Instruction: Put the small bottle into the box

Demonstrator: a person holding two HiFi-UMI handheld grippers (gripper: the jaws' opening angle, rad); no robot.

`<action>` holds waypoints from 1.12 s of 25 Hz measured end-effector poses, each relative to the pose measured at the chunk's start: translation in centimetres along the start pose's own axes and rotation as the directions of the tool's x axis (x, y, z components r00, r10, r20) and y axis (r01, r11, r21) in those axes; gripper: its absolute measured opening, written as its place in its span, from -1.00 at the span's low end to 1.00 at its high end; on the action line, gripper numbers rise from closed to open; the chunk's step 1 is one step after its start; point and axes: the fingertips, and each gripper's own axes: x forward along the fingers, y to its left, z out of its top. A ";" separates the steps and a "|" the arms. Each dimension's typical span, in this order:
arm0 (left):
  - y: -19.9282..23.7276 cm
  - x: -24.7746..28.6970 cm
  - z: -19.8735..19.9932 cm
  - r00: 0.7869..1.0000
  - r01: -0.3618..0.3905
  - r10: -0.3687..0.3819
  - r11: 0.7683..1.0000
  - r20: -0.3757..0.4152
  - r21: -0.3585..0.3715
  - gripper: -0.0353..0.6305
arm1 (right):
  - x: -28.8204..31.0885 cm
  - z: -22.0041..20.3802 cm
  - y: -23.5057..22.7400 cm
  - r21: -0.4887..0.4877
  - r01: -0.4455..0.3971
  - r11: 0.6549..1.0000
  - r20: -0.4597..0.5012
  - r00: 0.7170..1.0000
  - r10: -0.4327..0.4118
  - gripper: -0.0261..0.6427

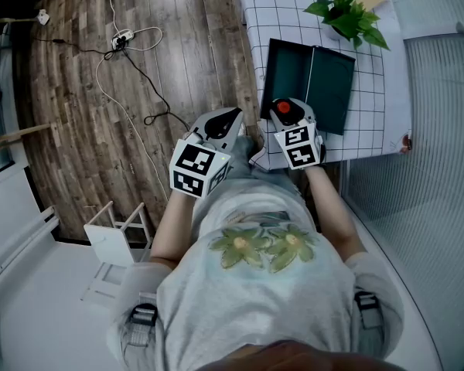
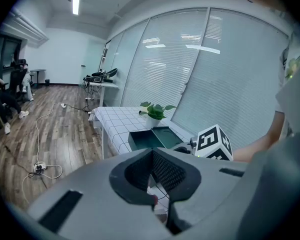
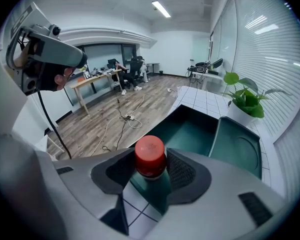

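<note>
The small bottle (image 3: 151, 171) has a red cap and a dark green body, and my right gripper (image 3: 151, 154) is shut on it just below the cap. In the head view this gripper (image 1: 284, 108) hovers over the near edge of the table, just short of the open dark green box (image 1: 294, 72). The box's lid (image 1: 332, 87) lies open to the right. From the right gripper view the box (image 3: 200, 129) is straight ahead and below. My left gripper (image 1: 229, 118) hangs to the left, off the table over the floor. Its jaws are shut with nothing between them.
A white checked cloth covers the table (image 1: 294, 6). A potted plant (image 1: 346, 14) stands beyond the box. Cables and a power strip (image 1: 122, 39) trail over the wooden floor at left. A white stool (image 1: 116, 234) stands near my left side.
</note>
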 end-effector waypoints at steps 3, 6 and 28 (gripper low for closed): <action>-0.1 0.1 0.0 1.000 0.002 -0.002 1.000 -0.001 0.001 -0.88 | 0.1 -0.2 0.0 0.001 -0.005 1.000 -0.011 1.000 0.005 -0.34; -0.2 0.2 0.1 1.000 0.005 -0.005 1.000 -0.003 0.003 -0.88 | 0.2 -0.3 0.1 0.000 -0.015 1.000 -0.019 1.000 0.015 -0.34; -0.2 0.1 0.5 1.000 0.022 -0.022 1.000 0.001 0.005 -0.88 | 0.5 -0.6 0.7 -0.062 -0.014 0.998 -0.095 0.995 0.008 -0.34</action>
